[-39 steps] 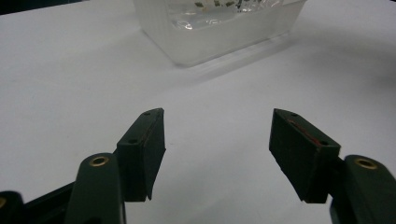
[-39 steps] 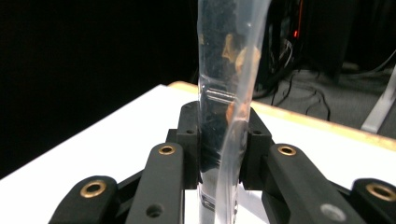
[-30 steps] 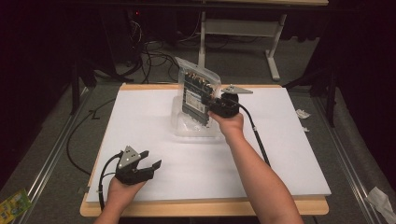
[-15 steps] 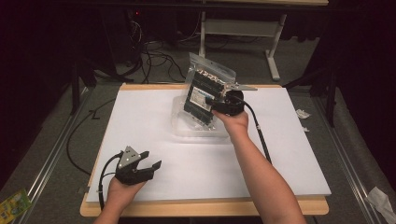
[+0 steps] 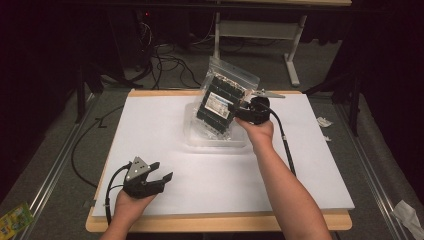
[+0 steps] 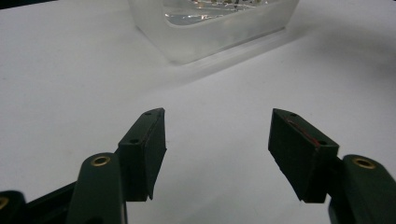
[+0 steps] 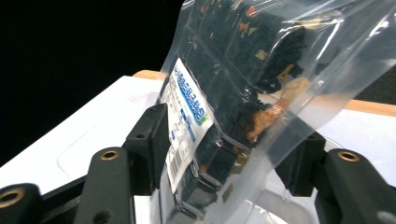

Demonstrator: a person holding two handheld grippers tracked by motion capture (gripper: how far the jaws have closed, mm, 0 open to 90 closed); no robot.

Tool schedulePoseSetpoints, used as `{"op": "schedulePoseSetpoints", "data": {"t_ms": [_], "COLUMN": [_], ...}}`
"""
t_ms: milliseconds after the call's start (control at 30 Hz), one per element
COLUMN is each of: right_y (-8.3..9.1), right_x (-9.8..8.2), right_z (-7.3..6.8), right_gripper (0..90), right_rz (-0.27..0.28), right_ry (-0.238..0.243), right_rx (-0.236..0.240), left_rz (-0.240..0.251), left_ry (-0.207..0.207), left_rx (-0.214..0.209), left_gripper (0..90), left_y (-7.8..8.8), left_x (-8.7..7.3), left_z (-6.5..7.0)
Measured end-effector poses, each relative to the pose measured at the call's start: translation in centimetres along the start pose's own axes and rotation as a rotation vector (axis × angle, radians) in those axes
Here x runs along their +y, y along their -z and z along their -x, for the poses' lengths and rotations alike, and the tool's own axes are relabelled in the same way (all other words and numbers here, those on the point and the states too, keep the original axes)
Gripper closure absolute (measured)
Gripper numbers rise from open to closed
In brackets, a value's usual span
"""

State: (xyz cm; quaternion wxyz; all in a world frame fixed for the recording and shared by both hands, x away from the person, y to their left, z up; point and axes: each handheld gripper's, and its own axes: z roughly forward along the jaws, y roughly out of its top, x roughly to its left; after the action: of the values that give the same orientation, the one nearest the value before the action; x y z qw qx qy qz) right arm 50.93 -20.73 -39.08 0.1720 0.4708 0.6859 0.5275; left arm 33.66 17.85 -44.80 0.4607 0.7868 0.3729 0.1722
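right gripper (image 5: 242, 109): clamped on the clear bag (image 5: 223, 100), lifting it above the tray (image 5: 192, 136) (likely taking it out)
left gripper (image 5: 162, 173): jaws wide, empty, parked clear

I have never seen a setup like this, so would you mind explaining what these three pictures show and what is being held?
No robot is here: a person holds a hand-operated two-jaw tool in each hand. The high view looks down on a table covered by a white sheet. The other two pictures come from small cameras riding on the tools, looking along their black jaws.

The left gripper rests near the table's front edge, jaws open on nothing; its own view shows the gap over bare white surface.

The right gripper is clamped on a clear plastic bag of dark blocks with a white label, holding it above a clear plastic tray. Its own view shows the bag between the jaws.

The tray also appears ahead of the left gripper.
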Motion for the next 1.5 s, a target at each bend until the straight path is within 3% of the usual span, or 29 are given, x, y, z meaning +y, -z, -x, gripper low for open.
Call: {"op": "schedulePoseSetpoints", "data": {"t_ms": [67, 100, 133, 333, 567, 667, 833, 1000, 1233, 1400, 1500], "right_y": [0.2, 0.2, 0.2, -0.2, -0.6, -0.5, 0.0, 0.6, 2.5, 4.5, 6.8], "right_x": [-0.2, -0.2, -0.2, -0.3, -0.6, -0.6, -0.4, -0.3, -0.8, -0.9, -1.3], "right_z": [0.2, 0.2, 0.2, -0.2, 0.6, 0.7, 0.8, 0.7, 1.4, 1.0, 0.5], "right_gripper": [55.5, 55.5, 66.5, 69.6, 62.4, 51.3, 43.1, 42.0, 40.0, 37.7, 35.1], "right_rz": [0.011, 0.011, 0.022, 0.047, -0.002, -0.023, -0.011, -0.006, 0.017, 0.045, 0.057], "right_ry": [0.006, 0.006, 0.014, -0.013, -0.041, -0.031, -0.033, -0.023, -0.021, 0.031, 0.057], "right_rx": [-0.003, -0.003, 0.024, 0.051, 0.006, -0.006, -0.018, -0.030, -0.033, -0.026, -0.008], "left_rz": [0.002, 0.002, -0.003, -0.003, -0.002, -0.001, -0.001, 0.000, 0.002, 0.001, 0.005], "left_ry": [0.003, 0.003, 0.000, 0.000, -0.002, 0.002, 0.002, 0.000, -0.003, -0.005, -0.008], "left_rx": [0.001, 0.001, -0.003, -0.005, -0.008, -0.008, -0.005, -0.005, -0.007, -0.009, -0.004], "left_gripper": [37.1, 37.1, 37.1, 37.3, 37.4, 37.5, 37.6, 37.6, 37.6, 37.5, 37.5], "left_y": [-0.1, -0.1, -0.1, -0.1, -0.1, 0.0, 0.0, 0.1, 0.1, 0.0, 0.0], "left_x": [0.0, 0.0, 0.0, 0.0, 0.0, 0.0, -0.1, 0.0, 0.0, 0.0, 0.0], "left_z": [0.0, 0.0, 0.0, 0.1, 0.1, 0.0, -0.1, 0.0, 0.1, 0.1, 0.1]}}
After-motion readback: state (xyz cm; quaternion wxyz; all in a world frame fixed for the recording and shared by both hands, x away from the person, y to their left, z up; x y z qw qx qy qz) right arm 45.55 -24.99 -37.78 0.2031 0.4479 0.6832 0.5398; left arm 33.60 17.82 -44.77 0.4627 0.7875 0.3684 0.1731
